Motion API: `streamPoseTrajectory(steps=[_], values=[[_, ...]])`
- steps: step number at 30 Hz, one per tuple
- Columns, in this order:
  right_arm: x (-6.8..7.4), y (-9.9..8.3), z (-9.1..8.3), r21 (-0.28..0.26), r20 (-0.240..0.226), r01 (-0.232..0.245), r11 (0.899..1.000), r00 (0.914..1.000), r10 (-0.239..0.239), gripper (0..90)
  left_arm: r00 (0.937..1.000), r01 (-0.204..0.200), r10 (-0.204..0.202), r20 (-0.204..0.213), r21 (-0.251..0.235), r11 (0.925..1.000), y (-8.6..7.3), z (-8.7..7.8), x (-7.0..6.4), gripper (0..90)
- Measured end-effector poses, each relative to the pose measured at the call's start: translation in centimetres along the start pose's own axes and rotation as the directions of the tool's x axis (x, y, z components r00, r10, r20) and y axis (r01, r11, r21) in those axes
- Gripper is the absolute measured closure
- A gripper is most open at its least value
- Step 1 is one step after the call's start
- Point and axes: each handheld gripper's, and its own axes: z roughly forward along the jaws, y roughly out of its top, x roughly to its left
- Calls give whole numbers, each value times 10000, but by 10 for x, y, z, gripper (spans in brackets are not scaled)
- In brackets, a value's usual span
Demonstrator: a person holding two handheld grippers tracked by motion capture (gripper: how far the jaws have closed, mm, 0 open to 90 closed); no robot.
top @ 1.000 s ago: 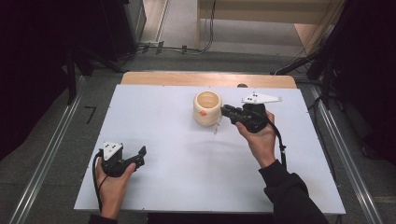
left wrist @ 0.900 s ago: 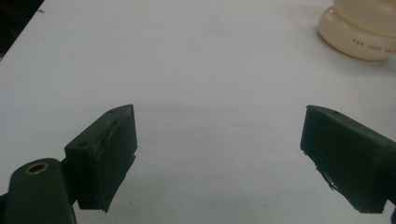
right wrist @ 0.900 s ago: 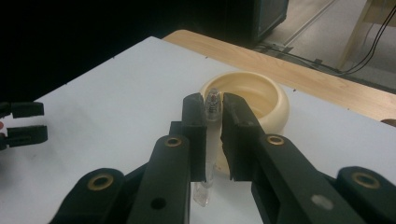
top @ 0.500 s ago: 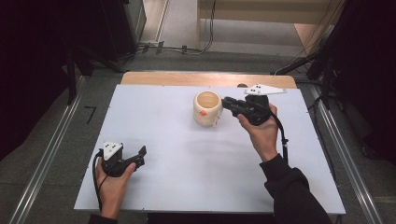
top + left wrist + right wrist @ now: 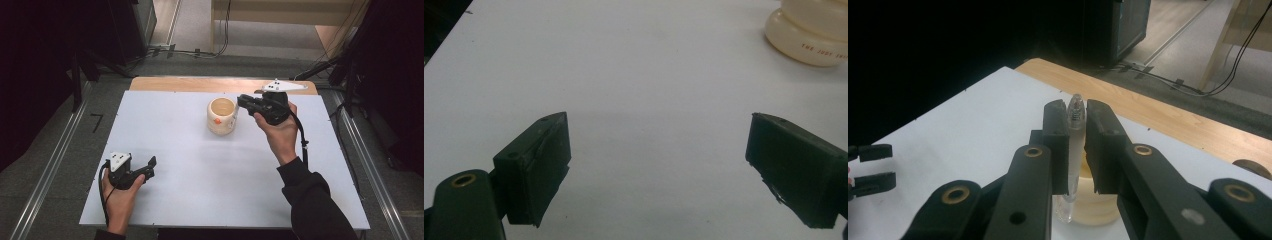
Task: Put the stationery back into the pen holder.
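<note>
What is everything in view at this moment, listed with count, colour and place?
Mug: one, cream with an orange mark, far middle of the table.
Pen: one, clear, upright between the right gripper's jaws above the mug.
Table: one, white top with a wooden far edge.
Cables: several, black, on the floor beyond the table.
Left gripper: one, black, open, near left of the table.
Right gripper: one, black, shut on the pen, right of the mug.

small red capital lettering along the base bulge of the cream mug [image 5: 811, 35], near the tabletop's far edge, partly cut off, first word "THE", remainder too small to read reliably
</note>
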Motion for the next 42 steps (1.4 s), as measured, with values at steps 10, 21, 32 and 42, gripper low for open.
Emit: streamPoseTrajectory(steps=[10,21,32,42], values=[[-4,11,6,-59,111,-87,9999,9999,88,779,10000,-10,10,9,-8,10000,0,0,0,116],[-7,20,15,-138,310,-82,9999,9995,87,778,10000,-19,19,10,16,10000,0,0,1,116],[-10,24,27,-98,406,-207,9997,9990,210,779,10000,-20,21,48,-37,10000,1,-1,1,116],[-11,29,31,-169,383,-272,9995,9989,278,779,10000,-7,7,66,-11,10000,1,0,2,116]])
